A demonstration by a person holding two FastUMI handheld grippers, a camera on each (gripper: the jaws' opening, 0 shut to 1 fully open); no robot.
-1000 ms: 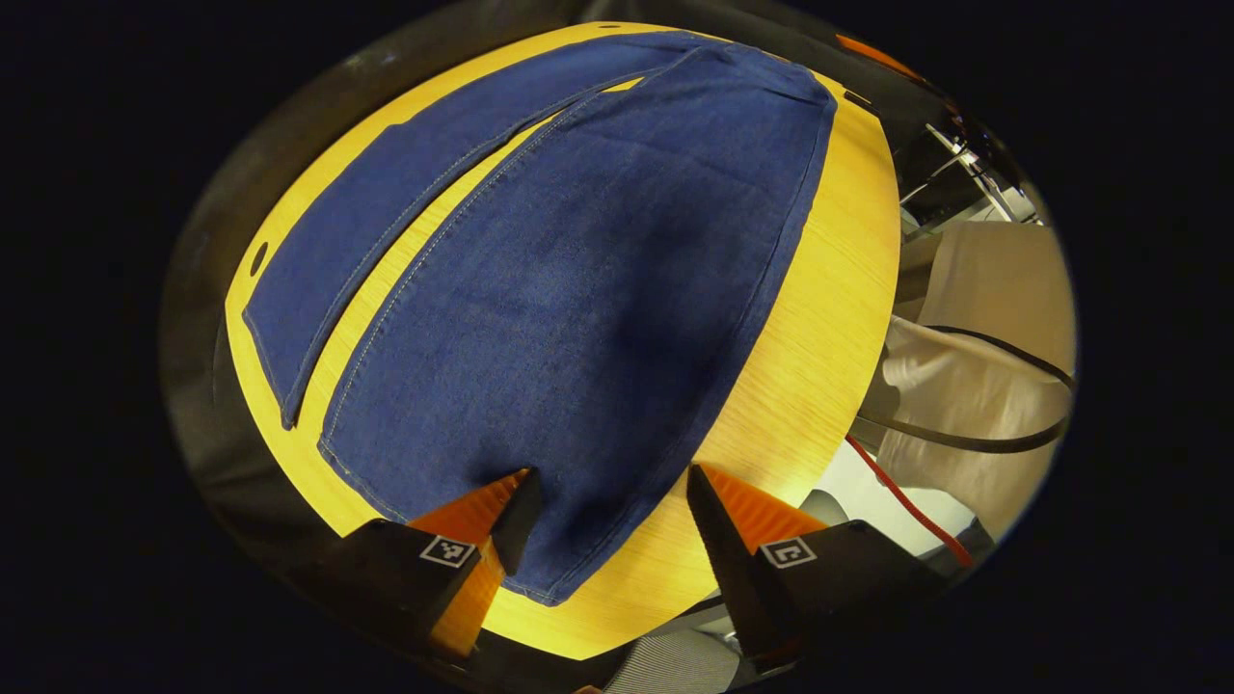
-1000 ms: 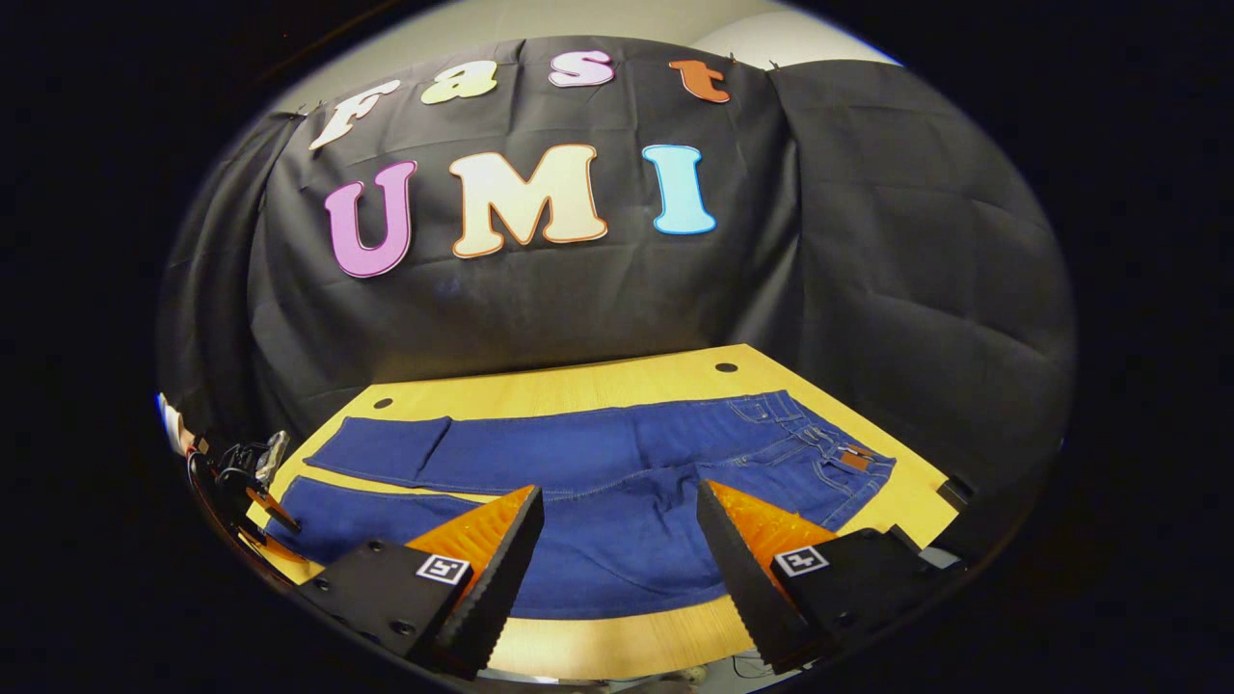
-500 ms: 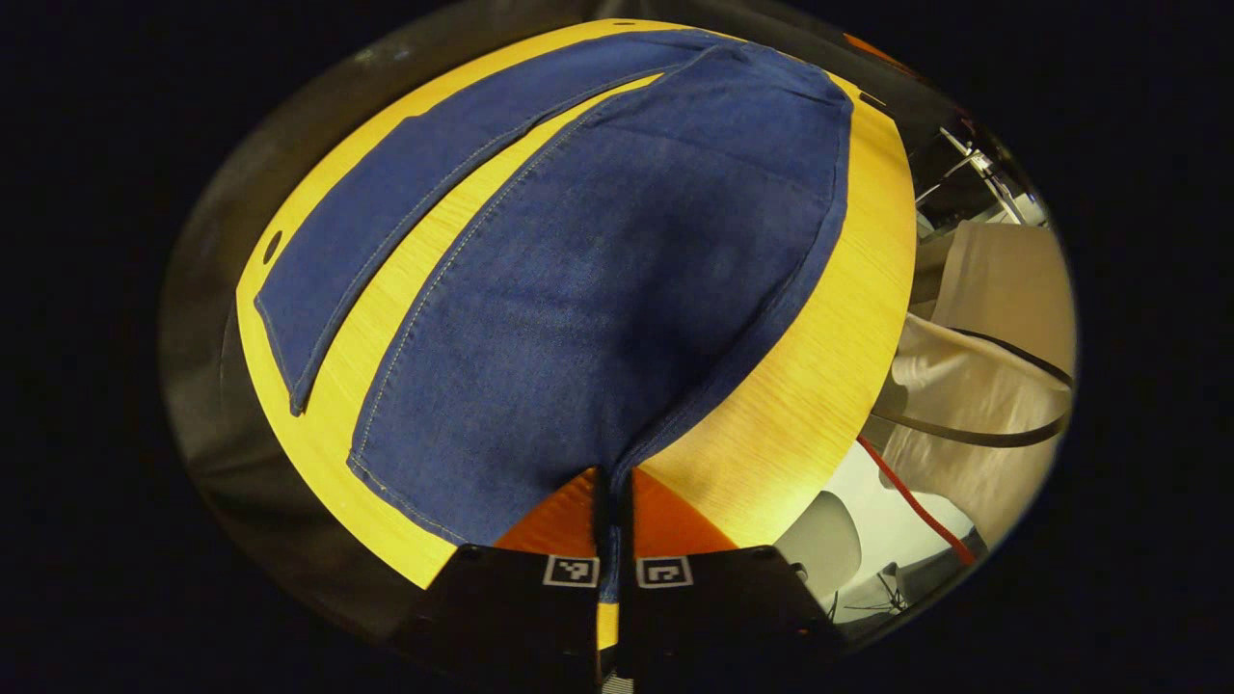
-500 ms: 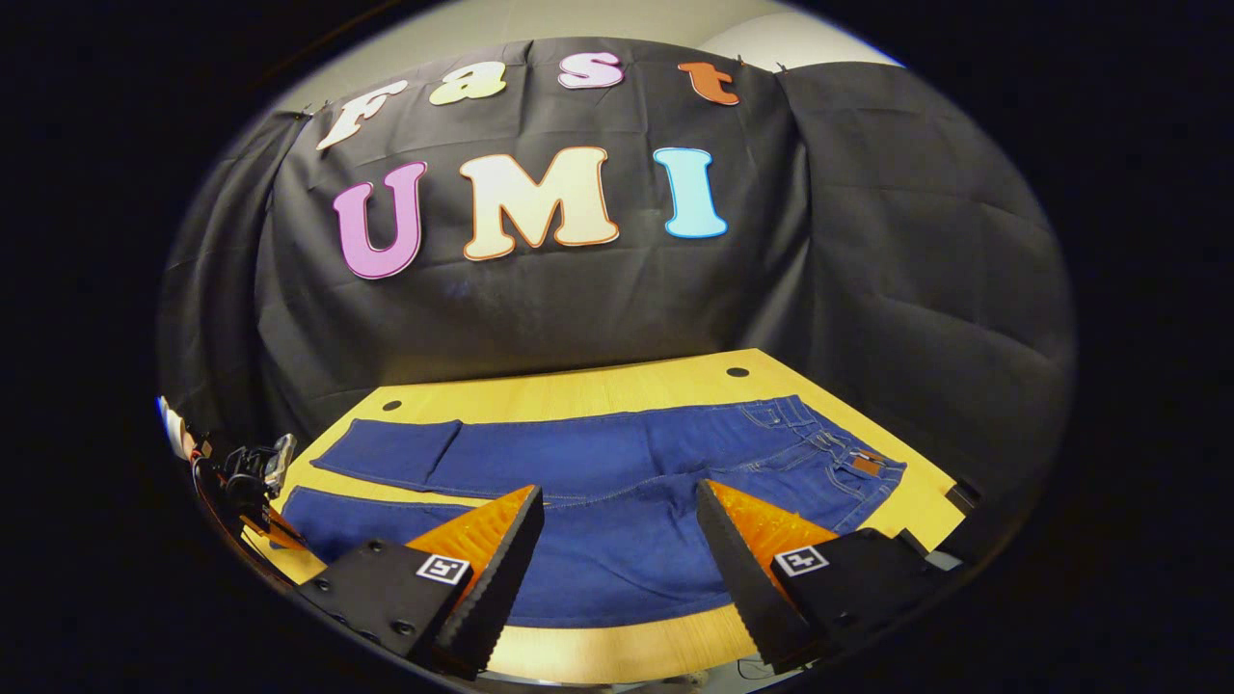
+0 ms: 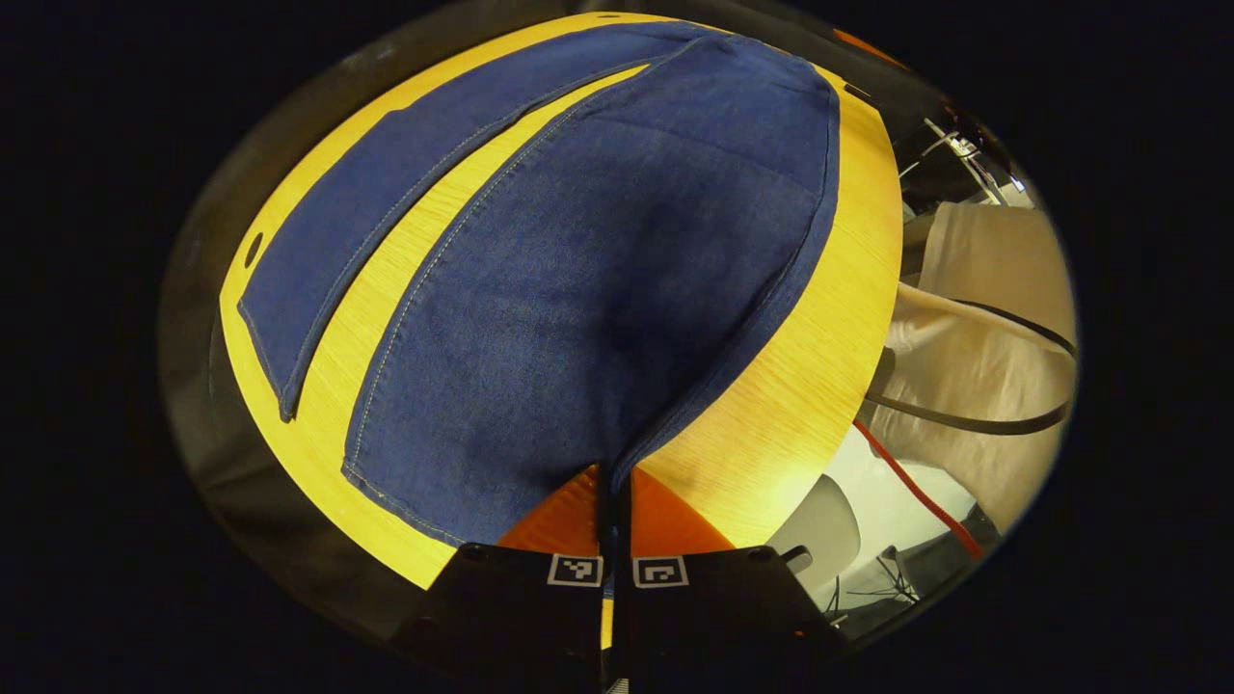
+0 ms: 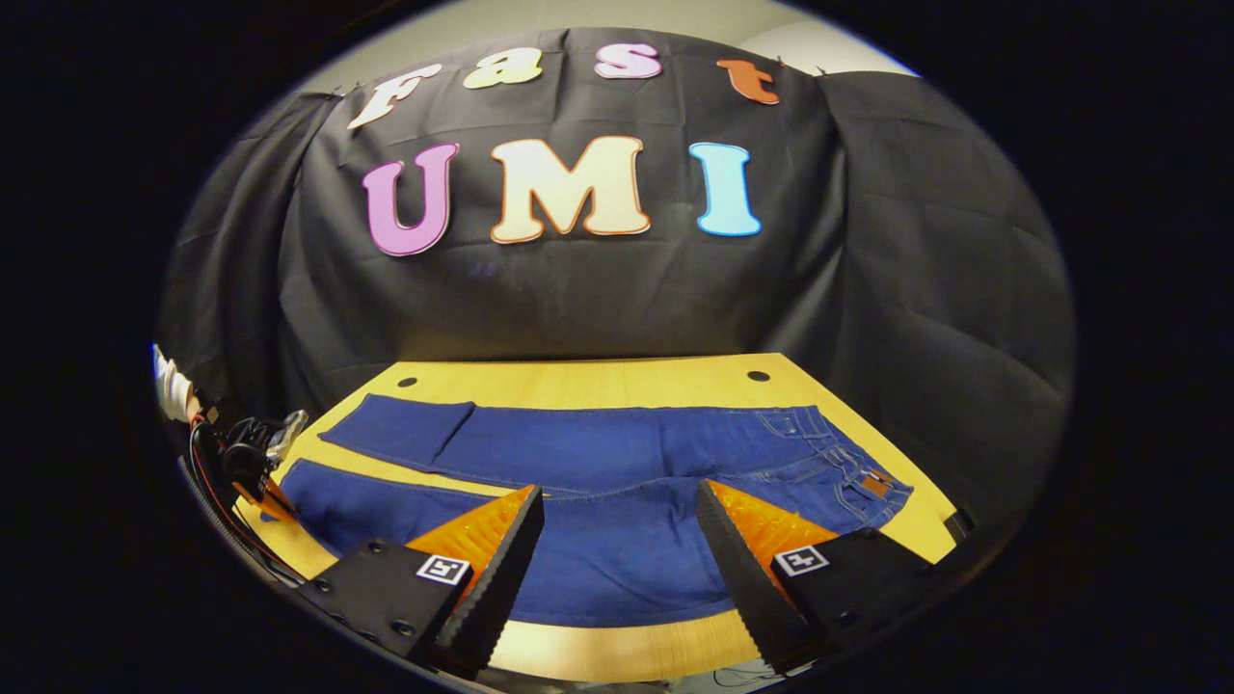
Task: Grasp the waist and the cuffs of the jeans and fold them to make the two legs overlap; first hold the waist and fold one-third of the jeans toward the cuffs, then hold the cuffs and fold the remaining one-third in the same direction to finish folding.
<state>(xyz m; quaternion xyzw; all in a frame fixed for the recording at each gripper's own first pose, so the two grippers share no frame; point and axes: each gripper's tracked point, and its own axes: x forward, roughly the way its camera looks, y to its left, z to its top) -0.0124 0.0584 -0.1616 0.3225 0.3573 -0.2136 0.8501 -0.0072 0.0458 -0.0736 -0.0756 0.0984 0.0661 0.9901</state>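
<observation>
Blue jeans [image 5: 578, 289] lie flat on a yellow wooden table [image 5: 819, 318], legs apart. My left gripper [image 5: 612, 506] is shut on the cuff corner of the near leg, where the denim rises slightly into the fingers. The far leg [image 5: 386, 202] lies beside it. In the right gripper view the jeans [image 6: 617, 453] stretch across the table [image 6: 598, 381], with the waist [image 6: 858, 477] at the right and the cuffs at the left. My right gripper [image 6: 617, 549] hangs open above the near leg's thigh, with nothing between its fingers. The left gripper [image 6: 253, 472] appears small at the far left.
Beyond the table's right edge in the left gripper view are a grey chair [image 5: 819, 530], a red cable [image 5: 916, 492] and pale cloth [image 5: 974, 357]. Small round holes [image 6: 758, 376] sit near the table's far corners. Black cloth [image 6: 598, 299] hangs behind the table.
My left gripper went from open over the near cuff to shut on it, and the cuff corner now rises a little. The right gripper stayed open and shifted only slightly.
</observation>
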